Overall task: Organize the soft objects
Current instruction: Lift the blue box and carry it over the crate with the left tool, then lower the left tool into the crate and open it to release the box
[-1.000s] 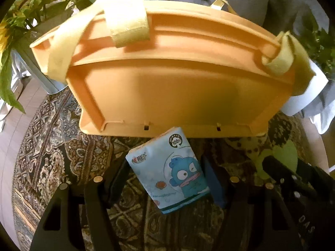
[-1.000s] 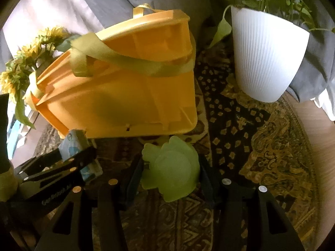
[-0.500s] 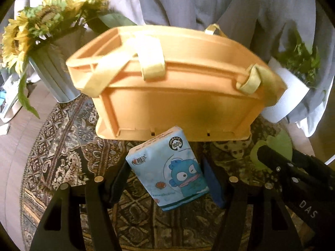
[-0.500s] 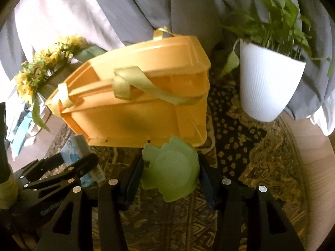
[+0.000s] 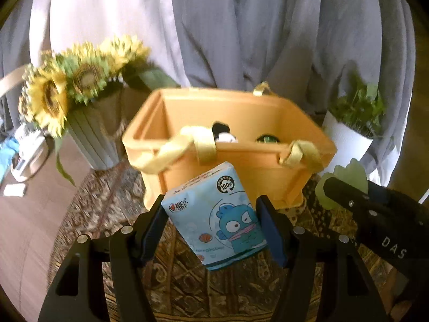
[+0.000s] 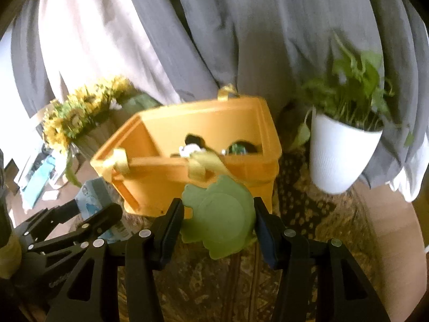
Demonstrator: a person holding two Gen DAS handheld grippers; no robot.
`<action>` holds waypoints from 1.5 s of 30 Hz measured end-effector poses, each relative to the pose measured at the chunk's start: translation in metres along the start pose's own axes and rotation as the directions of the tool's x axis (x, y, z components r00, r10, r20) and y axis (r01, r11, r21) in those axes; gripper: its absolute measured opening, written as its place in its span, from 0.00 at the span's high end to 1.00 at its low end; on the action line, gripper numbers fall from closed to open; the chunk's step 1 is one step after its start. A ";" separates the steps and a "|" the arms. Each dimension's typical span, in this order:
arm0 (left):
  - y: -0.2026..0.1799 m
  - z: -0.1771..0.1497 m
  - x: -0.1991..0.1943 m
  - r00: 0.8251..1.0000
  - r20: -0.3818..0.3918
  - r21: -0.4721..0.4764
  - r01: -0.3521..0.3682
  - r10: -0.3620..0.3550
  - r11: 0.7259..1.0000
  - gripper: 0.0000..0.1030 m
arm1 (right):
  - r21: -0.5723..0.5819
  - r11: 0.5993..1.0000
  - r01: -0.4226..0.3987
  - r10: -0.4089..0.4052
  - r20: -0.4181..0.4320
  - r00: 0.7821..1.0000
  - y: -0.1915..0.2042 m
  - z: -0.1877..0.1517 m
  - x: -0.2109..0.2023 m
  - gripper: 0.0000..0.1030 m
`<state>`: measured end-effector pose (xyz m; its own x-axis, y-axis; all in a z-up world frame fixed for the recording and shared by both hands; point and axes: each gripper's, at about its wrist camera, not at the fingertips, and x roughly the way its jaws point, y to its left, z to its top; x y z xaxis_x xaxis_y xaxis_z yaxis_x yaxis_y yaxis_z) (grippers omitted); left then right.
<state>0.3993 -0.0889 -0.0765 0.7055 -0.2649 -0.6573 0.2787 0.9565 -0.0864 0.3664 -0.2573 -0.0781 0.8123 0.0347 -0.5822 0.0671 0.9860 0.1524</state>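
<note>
- Counting the tools gives two: the left tool has its pads pressed on both sides of one blue tissue pack, low in the middle of the left wrist frame; the right tool is clamped on one soft green toy, low in the middle of the right wrist frame.
- One orange basket with two pale yellow strap handles sits at the centre of both frames, just beyond the held things, its open top facing up.
- Inside the basket two items show over the near rim: a black-and-white soft thing and a dark green thing; what they are cannot be told.
- One bunch of sunflowers in a ribbed grey vase stands left of the basket.
- One leafy plant in a white pot stands right of the basket.
- One patterned rug lies under the basket and pots; grey curtains fill the top of both frames.
- The near handle droops over the basket's front rim, between the tools and the opening.
</note>
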 end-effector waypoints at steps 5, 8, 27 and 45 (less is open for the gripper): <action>0.003 0.011 -0.016 0.999 0.054 0.006 -0.001 0.001 1.000 0.36 | -0.027 1.000 -0.006 0.008 0.066 0.998 0.007 0.015 -0.013 0.49; 0.004 0.019 -0.021 0.998 0.070 0.008 0.004 -0.004 1.000 0.36 | -0.040 0.999 -0.002 0.006 0.097 0.995 0.011 0.023 -0.017 0.49; 0.015 0.075 -0.018 0.986 0.167 0.020 -0.023 0.020 1.000 0.37 | -0.048 0.998 -0.050 0.058 0.189 0.980 0.018 0.076 0.004 0.82; 0.013 0.126 0.047 0.993 0.111 0.112 -0.050 0.038 0.992 0.37 | -0.059 0.998 0.012 -0.006 0.108 0.994 0.016 0.109 0.055 0.82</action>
<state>0.5182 -0.1046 -0.0138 0.7834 -0.2404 -0.5731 0.3139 0.9489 0.0311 0.4750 -0.2570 -0.0205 0.8698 0.0114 -0.4932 0.0424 0.9943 0.0977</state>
